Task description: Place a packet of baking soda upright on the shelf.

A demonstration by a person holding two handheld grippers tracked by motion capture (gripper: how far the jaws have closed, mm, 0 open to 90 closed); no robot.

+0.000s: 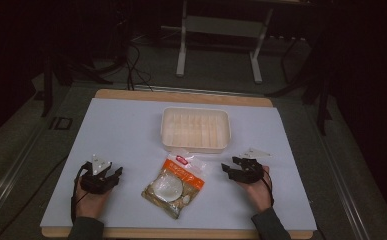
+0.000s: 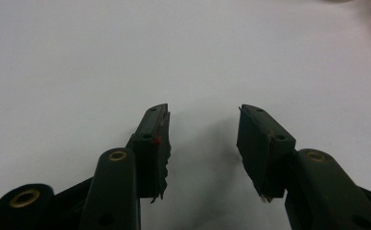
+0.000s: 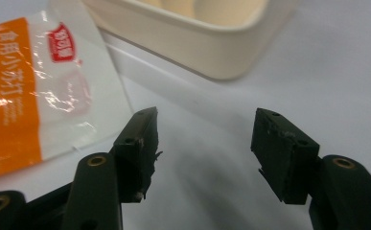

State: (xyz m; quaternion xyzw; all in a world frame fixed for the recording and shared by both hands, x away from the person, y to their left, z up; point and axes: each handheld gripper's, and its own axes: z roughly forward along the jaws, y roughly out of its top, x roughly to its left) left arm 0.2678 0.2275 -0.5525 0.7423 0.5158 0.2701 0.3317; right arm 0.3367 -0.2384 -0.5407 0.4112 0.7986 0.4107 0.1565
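**Between your grippers: the packet waited, untouched**

Between your two hands, on the white table sheet [image 1: 106, 130], the orange-and-clear snack packet [image 1: 175, 184] lay flat, just in front of the cream tray [image 1: 195, 145] and nearly touching its near wall. Its long axis ran on a slant, the orange labelled end pointing up toward the tray and to your right, the clear bulging end pointing back toward you and to your left.

Your right gripper [image 1: 233, 167] sat just beside that labelled end, jaws spread and holding nothing; in the right gripper view the packet [image 3: 34, 86] lay to the left of the jaws, with the tray [image 3: 197, 45] straight beyond them. Your right gripper [image 3: 203, 143] was aimed past the packet rather than at it.

Your left gripper [image 1: 112, 176] rested a little farther off on the other side, jaws likewise apart and empty; in the left gripper view the left gripper [image 2: 203, 143] faced bare sheet.

By my judgement the right hand was the nearer one, and would have needed to swing left to take the labelled corner.
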